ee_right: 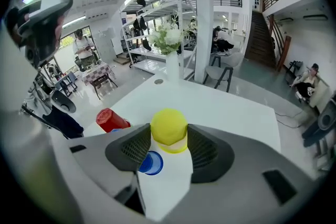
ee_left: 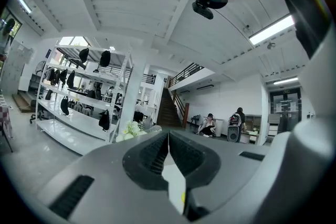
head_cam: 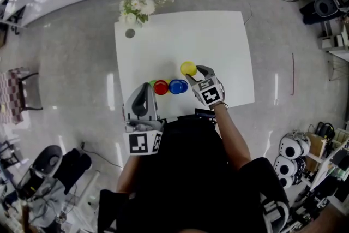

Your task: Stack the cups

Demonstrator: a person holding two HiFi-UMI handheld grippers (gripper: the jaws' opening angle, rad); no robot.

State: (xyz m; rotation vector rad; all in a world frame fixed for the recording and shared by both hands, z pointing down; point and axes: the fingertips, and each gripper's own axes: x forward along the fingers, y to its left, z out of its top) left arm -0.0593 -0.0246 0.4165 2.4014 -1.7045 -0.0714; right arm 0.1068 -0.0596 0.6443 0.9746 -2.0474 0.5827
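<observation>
Landmark: blue cup (head_cam: 175, 87), standing on the white table (head_cam: 218, 41).
Yellow cup (ee_right: 169, 131): closed end up, just beyond the blue cup and slightly to its right.
Right claw (ee_right: 168, 139): clamped on the yellow cup, one pad on each side.
Red cup (head_cam: 161, 87): just left of the blue cup.
Left claw (ee_left: 168, 145): jaws pressed together, nothing between them; nearer the person than the blue cup, to its left.
Flowers (head_cam: 136, 7): far beyond the blue cup, to its left.
</observation>
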